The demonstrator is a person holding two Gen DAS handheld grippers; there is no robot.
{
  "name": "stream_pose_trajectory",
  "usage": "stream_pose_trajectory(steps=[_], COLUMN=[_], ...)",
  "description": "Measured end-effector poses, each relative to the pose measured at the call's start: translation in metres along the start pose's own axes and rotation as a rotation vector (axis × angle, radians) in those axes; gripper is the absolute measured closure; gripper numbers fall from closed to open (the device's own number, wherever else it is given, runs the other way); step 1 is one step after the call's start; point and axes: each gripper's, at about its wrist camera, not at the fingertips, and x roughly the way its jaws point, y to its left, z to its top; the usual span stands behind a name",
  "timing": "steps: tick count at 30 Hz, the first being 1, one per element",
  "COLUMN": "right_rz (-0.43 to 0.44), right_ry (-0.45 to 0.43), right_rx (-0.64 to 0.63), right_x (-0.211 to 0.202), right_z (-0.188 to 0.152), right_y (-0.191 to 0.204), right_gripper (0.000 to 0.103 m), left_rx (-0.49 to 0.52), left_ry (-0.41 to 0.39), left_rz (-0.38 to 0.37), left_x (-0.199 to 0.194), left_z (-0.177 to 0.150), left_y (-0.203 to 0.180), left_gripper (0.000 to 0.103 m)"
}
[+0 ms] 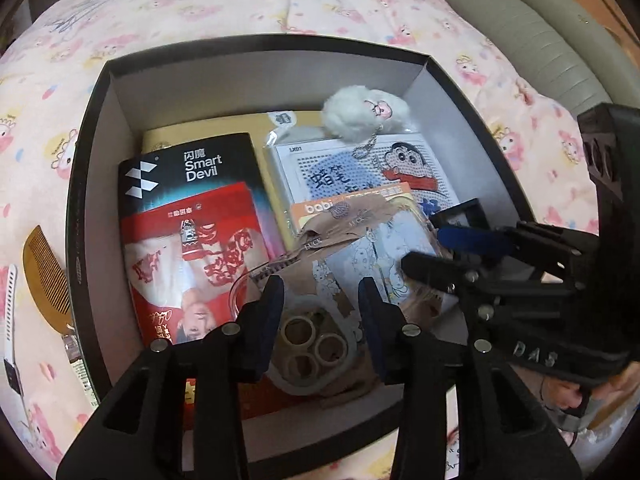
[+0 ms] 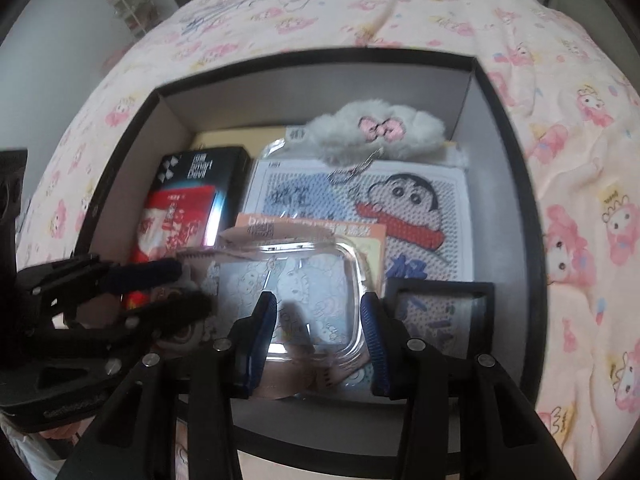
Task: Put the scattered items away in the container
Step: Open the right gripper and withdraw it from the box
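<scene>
A black box (image 1: 94, 92) (image 2: 516, 152) with grey inner walls lies open on the bed. It holds a Smart Devil pack (image 1: 200, 164) (image 2: 200, 172), a red packet (image 1: 192, 264), a cartoon bead board (image 1: 360, 172) (image 2: 360, 204), a white fluffy keychain (image 1: 360, 114) (image 2: 376, 128) and a clear plastic case (image 1: 308, 336) (image 2: 288, 284) of tape rolls and stickers. My left gripper (image 1: 320, 284) (image 2: 194, 284) hovers open over the case's left part. My right gripper (image 2: 318, 300) (image 1: 420, 248) stands open above the case, its right pad close to the rim.
A wooden comb (image 1: 44, 276), a white strap-like item (image 1: 10, 320) and a small tube (image 1: 72, 348) lie on the pink cartoon bedspread (image 1: 240, 4) left of the box. A small black frame (image 2: 440, 312) (image 1: 464, 214) sits in the box's near right corner. A grey cushion (image 1: 532, 40) lies far right.
</scene>
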Motion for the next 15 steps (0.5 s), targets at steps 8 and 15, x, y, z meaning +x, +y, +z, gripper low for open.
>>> stream_pose_trajectory(steps=[8,15], right_rz=[-0.023,-0.117], right_ry=[0.003,-0.138], right_rx=[-0.007,0.023], right_x=[-0.003,-0.044], right_z=[-0.008,-0.017], right_y=[-0.003,-0.004], right_gripper=[0.061,0.061], left_rx=[-0.009,0.027], left_ry=[-0.028,-0.144], left_rz=[-0.034,0.091], left_x=[0.002,-0.020], left_z=[0.003,-0.002], left_y=[0.003,-0.012], left_gripper=[0.063,0.044])
